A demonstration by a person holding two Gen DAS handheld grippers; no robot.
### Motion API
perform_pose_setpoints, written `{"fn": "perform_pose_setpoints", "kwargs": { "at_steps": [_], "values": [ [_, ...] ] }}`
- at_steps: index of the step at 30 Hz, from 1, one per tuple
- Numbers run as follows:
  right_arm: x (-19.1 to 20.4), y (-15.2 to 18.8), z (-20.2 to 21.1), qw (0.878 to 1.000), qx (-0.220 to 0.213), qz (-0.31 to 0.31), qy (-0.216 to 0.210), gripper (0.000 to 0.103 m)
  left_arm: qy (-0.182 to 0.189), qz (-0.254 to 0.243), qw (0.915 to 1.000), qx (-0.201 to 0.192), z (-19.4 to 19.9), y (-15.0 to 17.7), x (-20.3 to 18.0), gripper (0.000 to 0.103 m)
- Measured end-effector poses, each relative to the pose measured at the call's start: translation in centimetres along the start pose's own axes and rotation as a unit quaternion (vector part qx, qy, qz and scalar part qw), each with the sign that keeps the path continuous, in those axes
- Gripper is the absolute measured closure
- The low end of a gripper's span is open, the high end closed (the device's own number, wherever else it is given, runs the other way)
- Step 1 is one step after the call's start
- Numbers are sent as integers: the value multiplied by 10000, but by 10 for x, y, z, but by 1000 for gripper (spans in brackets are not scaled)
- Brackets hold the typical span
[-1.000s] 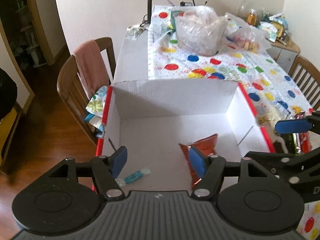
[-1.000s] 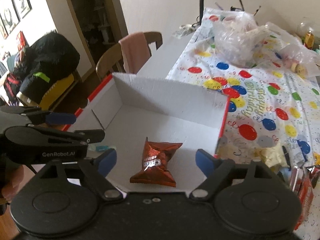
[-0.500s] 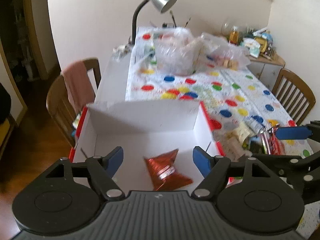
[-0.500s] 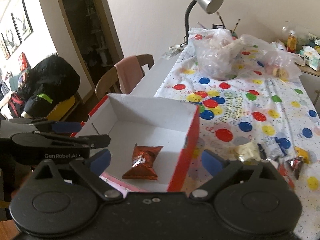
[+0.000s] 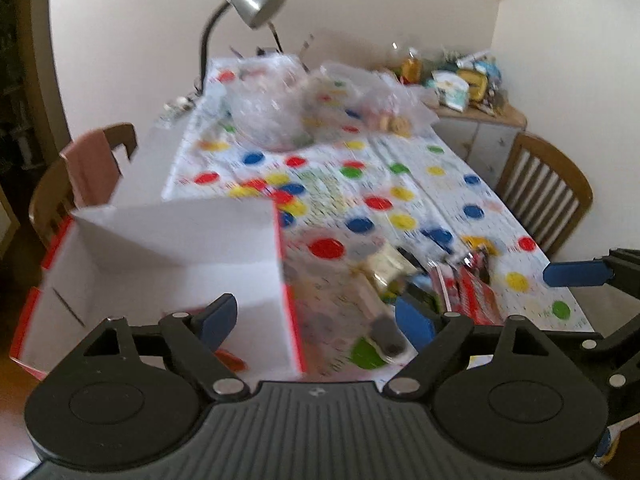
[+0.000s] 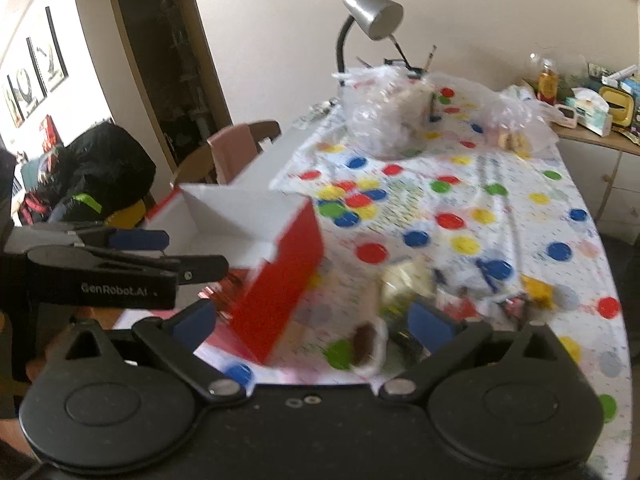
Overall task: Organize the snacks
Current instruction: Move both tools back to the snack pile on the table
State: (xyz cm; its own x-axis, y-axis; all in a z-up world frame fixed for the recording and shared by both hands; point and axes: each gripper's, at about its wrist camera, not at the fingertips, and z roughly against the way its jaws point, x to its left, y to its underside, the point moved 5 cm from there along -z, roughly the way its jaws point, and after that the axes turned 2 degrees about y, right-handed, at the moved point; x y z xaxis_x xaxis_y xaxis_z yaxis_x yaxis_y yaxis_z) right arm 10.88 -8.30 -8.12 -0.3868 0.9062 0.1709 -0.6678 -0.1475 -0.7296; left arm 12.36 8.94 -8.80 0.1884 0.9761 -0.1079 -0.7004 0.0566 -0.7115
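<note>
A red cardboard box with a white inside stands at the table's near left corner; it also shows in the right wrist view. A red snack packet lies inside it, mostly hidden behind my left finger. Loose snacks lie in a blurred pile on the dotted cloth to the right of the box; the pile also shows in the right wrist view. My left gripper is open and empty, above the box's right wall. My right gripper is open and empty, above the table just right of the box.
A dotted tablecloth covers the table. Clear plastic bags and a desk lamp stand at the far end. Wooden chairs stand on the left and right. A cluttered sideboard is at the back right.
Both grippers have risen and swung right, from over the box toward the loose snacks on the cloth. Both stayed open and empty. The red packet stays in the box.
</note>
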Motion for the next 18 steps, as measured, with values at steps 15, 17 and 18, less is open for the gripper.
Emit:
{"fn": "perform_pose_setpoints", "kwargs": {
  "at_steps": [15,17,18],
  "values": [
    [-87,39,-29,9951,690,708,2,0,131,18,9943,1056,-88,21,-59,16],
    [-93,42,-37,9927,775,928,-43,0,110,79,9933,1147,-98,22,-62,16],
    [-95,43,-41,9913,805,1041,-67,0,92,109,9928,1191,-103,22,-64,16]
  ]
}}
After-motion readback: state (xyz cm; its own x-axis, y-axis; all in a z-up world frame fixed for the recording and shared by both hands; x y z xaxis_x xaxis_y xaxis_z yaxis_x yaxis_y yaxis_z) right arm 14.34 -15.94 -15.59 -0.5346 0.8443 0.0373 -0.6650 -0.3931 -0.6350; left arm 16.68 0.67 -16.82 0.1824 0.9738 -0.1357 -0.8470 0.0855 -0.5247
